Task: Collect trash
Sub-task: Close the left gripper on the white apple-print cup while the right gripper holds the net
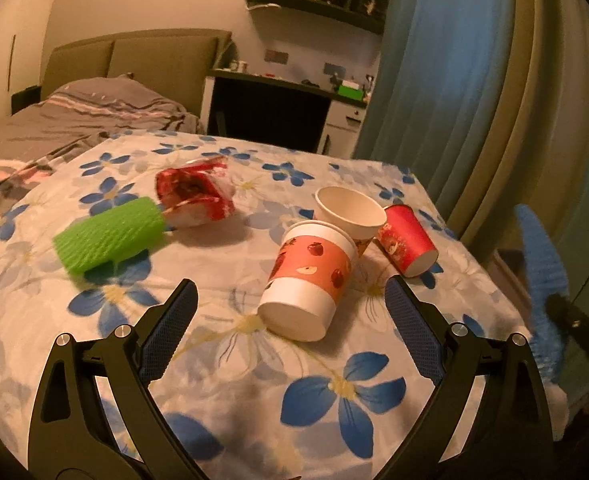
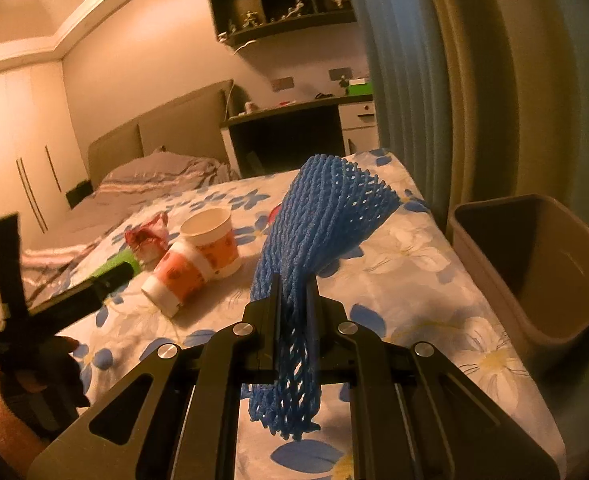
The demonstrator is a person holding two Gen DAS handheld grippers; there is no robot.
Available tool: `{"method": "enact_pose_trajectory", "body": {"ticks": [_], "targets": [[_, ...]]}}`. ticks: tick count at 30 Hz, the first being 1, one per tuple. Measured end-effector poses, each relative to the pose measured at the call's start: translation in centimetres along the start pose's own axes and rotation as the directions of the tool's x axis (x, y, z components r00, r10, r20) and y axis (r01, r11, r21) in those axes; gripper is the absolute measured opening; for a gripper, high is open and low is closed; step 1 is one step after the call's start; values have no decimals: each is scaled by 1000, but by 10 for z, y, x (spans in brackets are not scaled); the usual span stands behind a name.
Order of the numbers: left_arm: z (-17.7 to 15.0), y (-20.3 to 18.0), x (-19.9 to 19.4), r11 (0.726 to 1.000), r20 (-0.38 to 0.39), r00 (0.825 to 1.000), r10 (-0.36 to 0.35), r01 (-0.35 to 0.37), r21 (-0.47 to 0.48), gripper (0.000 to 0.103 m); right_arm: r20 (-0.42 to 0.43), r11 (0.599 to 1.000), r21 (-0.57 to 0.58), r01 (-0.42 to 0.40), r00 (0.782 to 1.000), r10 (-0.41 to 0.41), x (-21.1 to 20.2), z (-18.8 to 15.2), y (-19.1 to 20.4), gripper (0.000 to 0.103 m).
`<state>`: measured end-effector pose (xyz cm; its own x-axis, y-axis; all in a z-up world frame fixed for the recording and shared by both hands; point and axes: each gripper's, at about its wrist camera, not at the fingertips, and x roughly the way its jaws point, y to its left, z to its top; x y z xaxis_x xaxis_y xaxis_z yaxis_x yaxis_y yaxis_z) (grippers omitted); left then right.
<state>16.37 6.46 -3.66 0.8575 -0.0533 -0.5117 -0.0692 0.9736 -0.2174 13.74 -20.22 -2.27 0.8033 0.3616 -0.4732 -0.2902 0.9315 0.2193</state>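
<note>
Right wrist view: the right gripper (image 2: 294,304) is clamped on a blue foam fruit net (image 2: 314,224), whose mesh fans out above the closed fingers and hangs down below them. It is held over the worktop (image 2: 434,280), which is draped in a blue-flowered cloth, and a beige waste bin (image 2: 542,272) stands just beside the worktop's right edge with its mouth open toward the camera.

Left wrist view: the left gripper (image 1: 290,312) hovers over the worktop with its fingers wide apart and nothing between them. Just ahead of it a paper cup with an orange apple-print band (image 1: 310,276) lies on its side, base toward the camera. A second paper cup (image 1: 350,210) leans against it with its open mouth showing, and a red paper cup (image 1: 408,240) lies tipped just to the right. Farther left lie a green foam fruit net (image 1: 110,236) and, touching its far end, a crumpled red-and-white wrapper (image 1: 196,192).
</note>
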Motion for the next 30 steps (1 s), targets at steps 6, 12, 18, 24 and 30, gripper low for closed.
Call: {"method": "enact_pose_trajectory", "body": {"ticks": [6,12,18,24,30], "targets": [[6,-1,40,1000,-90,996,-14,17,25,92,8,1000,10,-10,1000,10,-1,1,-6,11],[3,-1,68,998,-200,979,-50,55,18,76,10,1000,16,-15,1000,15,-2,2,-10,11],[2,0,76,997,-231,970,-71,76,12,64,9,1000,19,-16,1000,16,-2,3,-10,11],[-1,-6,56,997,-185,981,-58,66,41,62,13,1000,17,-14,1000,14,-4,3,-10,11],[-4,-16,9,999,-96,995,-20,24,38,62,30,1000,14,-14,999,13,-10,4,-11,11]]}}
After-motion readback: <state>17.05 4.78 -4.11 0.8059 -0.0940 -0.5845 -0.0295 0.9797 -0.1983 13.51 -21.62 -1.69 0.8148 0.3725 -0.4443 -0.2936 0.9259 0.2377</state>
